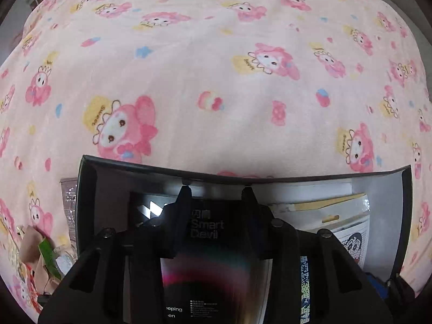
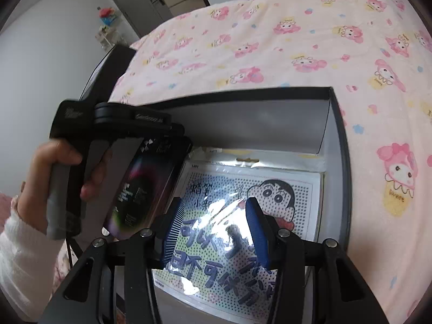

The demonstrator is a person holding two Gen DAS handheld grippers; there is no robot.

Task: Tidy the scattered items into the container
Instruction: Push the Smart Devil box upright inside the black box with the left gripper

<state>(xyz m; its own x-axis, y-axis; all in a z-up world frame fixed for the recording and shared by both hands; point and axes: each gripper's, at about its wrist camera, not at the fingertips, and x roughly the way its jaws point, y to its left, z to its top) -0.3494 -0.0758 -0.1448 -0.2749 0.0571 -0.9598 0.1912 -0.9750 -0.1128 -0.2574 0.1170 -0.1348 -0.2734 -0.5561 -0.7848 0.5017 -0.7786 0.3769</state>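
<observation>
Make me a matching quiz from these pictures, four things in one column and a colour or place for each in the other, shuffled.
Things:
1. blanket
2. box
3. Smart Devil pack
4. cartoon sheet

Colour or place:
A. black outside, pale walls inside, open on top
B. lying flat on the box floor, under shiny plastic
C. pink, printed with bunny characters
D. black with a rainbow ring, at the left side of the box

Pairs: 1-C, 2-A, 3-D, 4-B
</observation>
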